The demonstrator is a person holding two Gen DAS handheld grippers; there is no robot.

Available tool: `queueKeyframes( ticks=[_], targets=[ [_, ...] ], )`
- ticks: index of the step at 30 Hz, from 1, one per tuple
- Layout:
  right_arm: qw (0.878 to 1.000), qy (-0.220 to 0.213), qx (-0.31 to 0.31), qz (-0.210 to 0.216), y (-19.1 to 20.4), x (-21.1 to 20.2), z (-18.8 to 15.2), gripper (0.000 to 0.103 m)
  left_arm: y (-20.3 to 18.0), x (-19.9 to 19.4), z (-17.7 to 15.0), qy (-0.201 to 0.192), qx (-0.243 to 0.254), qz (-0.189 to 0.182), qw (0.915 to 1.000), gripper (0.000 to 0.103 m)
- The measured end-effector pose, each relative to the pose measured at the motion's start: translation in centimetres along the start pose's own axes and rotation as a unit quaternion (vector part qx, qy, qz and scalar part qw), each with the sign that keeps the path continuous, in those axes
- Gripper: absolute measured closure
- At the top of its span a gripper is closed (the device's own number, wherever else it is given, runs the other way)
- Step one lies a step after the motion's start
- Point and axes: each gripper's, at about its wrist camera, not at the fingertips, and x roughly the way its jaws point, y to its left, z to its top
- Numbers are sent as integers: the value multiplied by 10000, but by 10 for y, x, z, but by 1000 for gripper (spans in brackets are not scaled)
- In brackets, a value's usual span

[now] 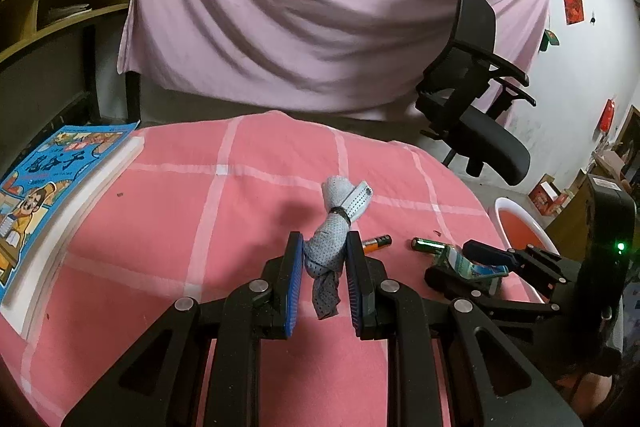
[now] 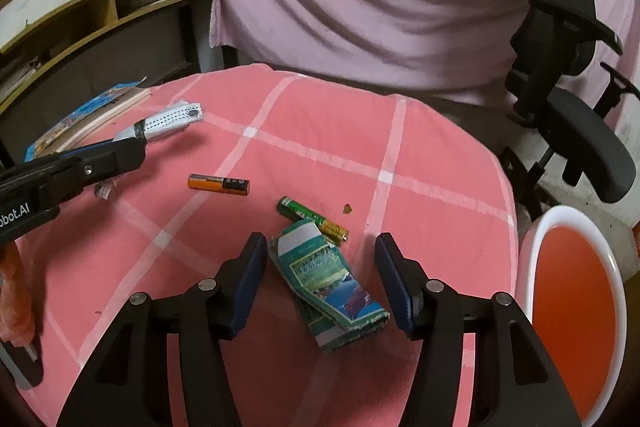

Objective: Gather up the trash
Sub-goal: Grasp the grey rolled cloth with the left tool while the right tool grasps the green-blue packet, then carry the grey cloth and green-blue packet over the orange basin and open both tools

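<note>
left tongs (image 1: 323,251) grip cloth roll (image 1: 334,239), tail hidden

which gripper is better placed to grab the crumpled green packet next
Right. The right gripper has its jaws open on either side of the crumpled green packet, ready to close. The left gripper is already shut on the grey cloth bundle, off to the left of the packet.

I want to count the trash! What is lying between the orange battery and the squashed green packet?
The green battery lies between the orange battery and the squashed green packet, its gold end touching the packet. The right wrist view shows it best.
</note>
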Motion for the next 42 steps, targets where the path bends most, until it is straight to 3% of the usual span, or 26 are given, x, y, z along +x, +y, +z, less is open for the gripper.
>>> queueKeyframes(
  ticks=[2,7,15,22,28,32,42],
  targets=[
    [10000,16,46,46,0,-2,-2,49,-1,-3,-3,30,1,-35,10000,86],
    [9995,31,177,250,0,-7,-9,73,-4,-12,-8,-13,30,-62,10000,86],
    [9991,-209,288,251,-1,-24,-17,74,-12,-26,-17,-231,54,-96,9997,86],
    [9896,-1397,333,112,-1,-73,-29,74,-19,-60,-30,-1022,177,-95,9946,86],
    [9666,-2518,461,105,-9,-116,-47,74,-38,-98,-48,-1914,460,12,9804,86],
    [9463,-3188,516,110,-13,-141,-60,74,-59,-112,-56,-2249,663,29,9721,86],
    [9284,-3597,862,-357,-54,-162,-76,74,-138,-100,-55,-2387,1322,-337,9614,86]
  ],
)
